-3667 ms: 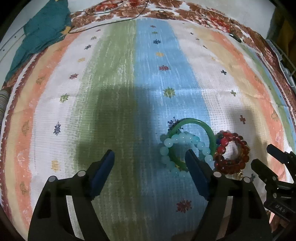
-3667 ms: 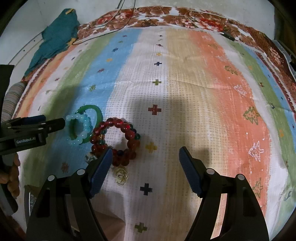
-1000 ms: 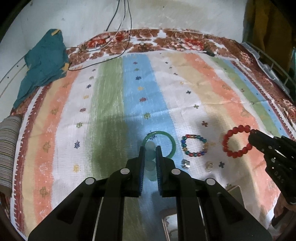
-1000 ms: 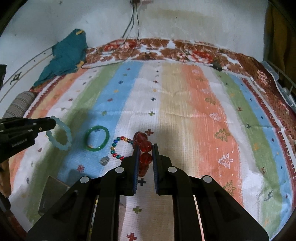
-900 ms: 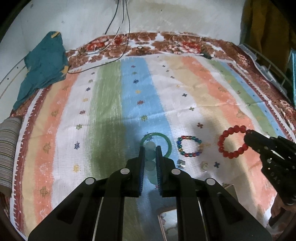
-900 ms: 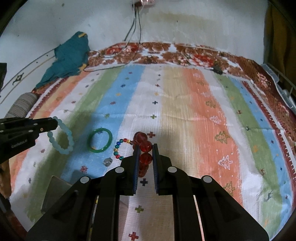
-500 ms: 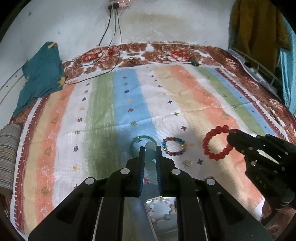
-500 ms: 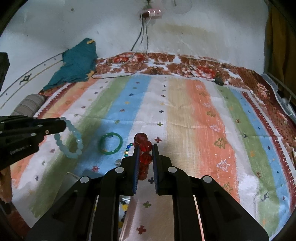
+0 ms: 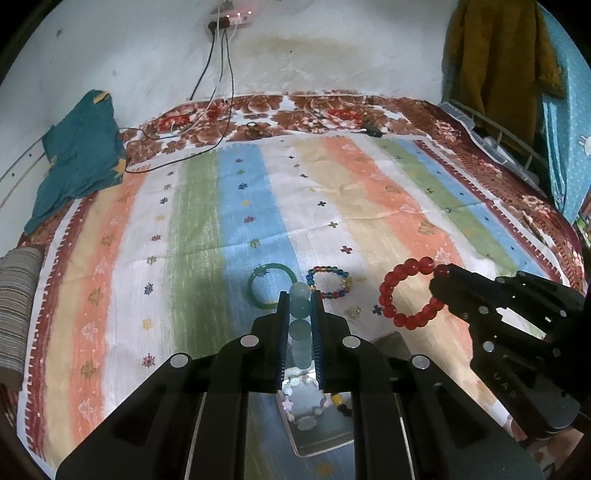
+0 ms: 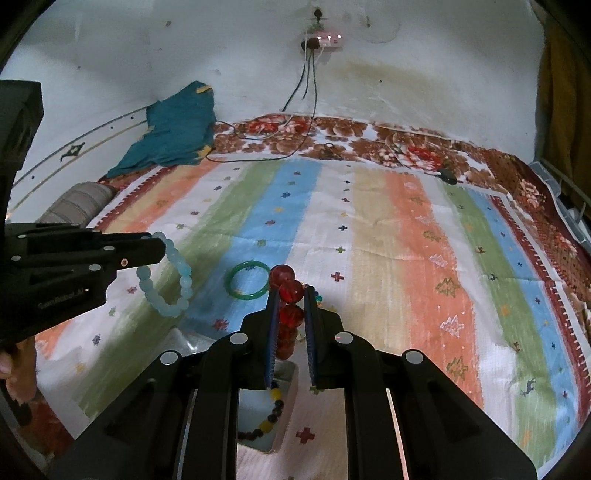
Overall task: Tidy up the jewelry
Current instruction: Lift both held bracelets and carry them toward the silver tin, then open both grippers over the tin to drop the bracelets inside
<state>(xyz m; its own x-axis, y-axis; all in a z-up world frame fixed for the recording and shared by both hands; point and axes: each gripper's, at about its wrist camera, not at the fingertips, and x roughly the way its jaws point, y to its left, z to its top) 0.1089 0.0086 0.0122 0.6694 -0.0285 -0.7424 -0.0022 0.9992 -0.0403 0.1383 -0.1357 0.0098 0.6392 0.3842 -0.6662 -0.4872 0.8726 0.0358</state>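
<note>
Two sets of tongs are raised above a striped bedspread (image 9: 369, 206), each pinching a beaded bracelet. The left tongs (image 9: 300, 306) are pressed together on a pale aqua bead bracelet (image 9: 300, 314), whose loop hangs free below the tips in the right wrist view (image 10: 168, 280). The right tongs (image 10: 291, 306) are pressed together on a red bead bracelet (image 10: 290, 295); from the left wrist view its ring (image 9: 408, 293) hangs clear of the cloth.

Landmark: the green bangle (image 9: 271, 285), lying flat on the blue stripe of the bedspread. Just beside it, on the side toward the red bracelet, lies a multicoloured bead bracelet (image 9: 328, 282). Nearer the viewer than that bracelet rests a small pale trinket (image 9: 354, 312), too blurred to name. Nearer still, under both tongs, sits a shallow grey tray (image 9: 395, 341) holding more beads; its contents are mostly hidden by the tongs.

Well beyond the bangle, at the head of the bed, lie dark cables (image 9: 221, 122) running up to a wall socket strip (image 9: 231, 16). A teal cloth (image 9: 81, 155) lies at the far corner on the aqua bracelet's side. A hand (image 10: 18, 365) shows at the edge behind the left tongs.
</note>
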